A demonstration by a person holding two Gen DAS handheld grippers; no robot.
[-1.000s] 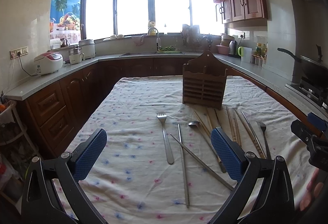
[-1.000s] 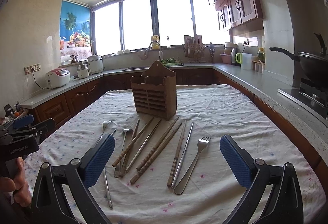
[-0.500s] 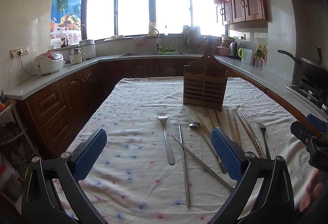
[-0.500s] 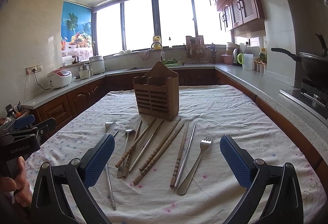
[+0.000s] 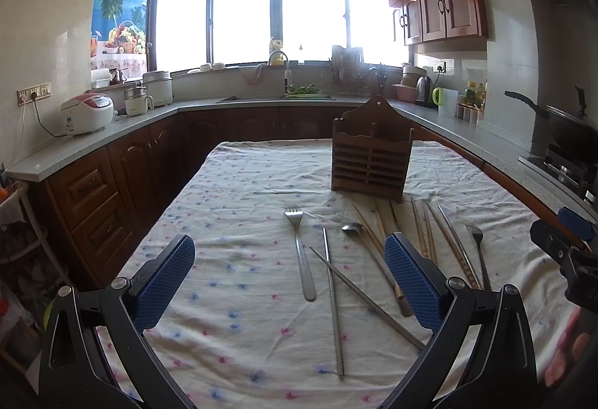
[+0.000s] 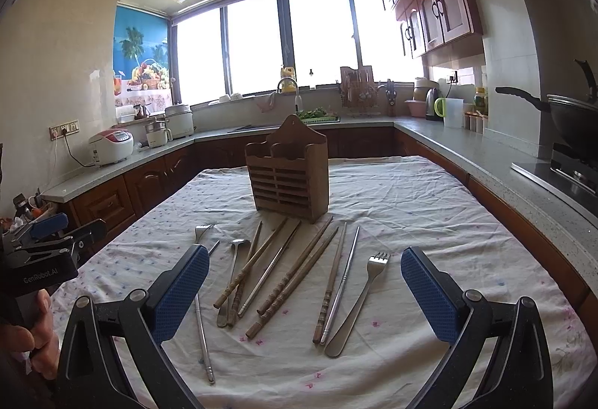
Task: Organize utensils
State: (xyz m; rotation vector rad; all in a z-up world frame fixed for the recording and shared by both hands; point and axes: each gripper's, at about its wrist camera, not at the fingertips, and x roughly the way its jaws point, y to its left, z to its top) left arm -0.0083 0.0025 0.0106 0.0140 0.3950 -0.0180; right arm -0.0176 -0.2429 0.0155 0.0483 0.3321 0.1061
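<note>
**Two grippers wide open over cloth-covered worktop, utensils loose**

Left gripper (image 5: 289,278) spread wide, nothing held, hovering over worktop (image 5: 231,192). Right gripper (image 6: 304,291) same: blue pads far apart, empty. White cloth (image 6: 411,207) with small pink and blue flower print, wrinkled, covering whole worktop. Wooden utensil holder (image 6: 288,184) upright near far middle, slatted front, two compartments, both looking empty. Utensils lying flat just in front of holder, none inside: fork (image 5: 299,252) on left alone, second fork (image 6: 357,304) on right, spoon (image 6: 232,270), wooden chopsticks (image 6: 295,278) fanned out in middle, metal chopsticks (image 5: 332,300) crossing each other on left side. Kitchen room: dark wood cabinets along three walls, grey counter (image 6: 486,151), big bright windows (image 5: 276,12) at back, overexposed. Rice cooker (image 5: 88,113) on left counter, kettle (image 6: 433,104) at right corner, wok (image 6: 572,117) on stove far right. Sink tap under window. Tiled glossy ceiling. Fruit poster left of window. A hand's fingers at lower left edge of right view, gripping other handle.
</note>
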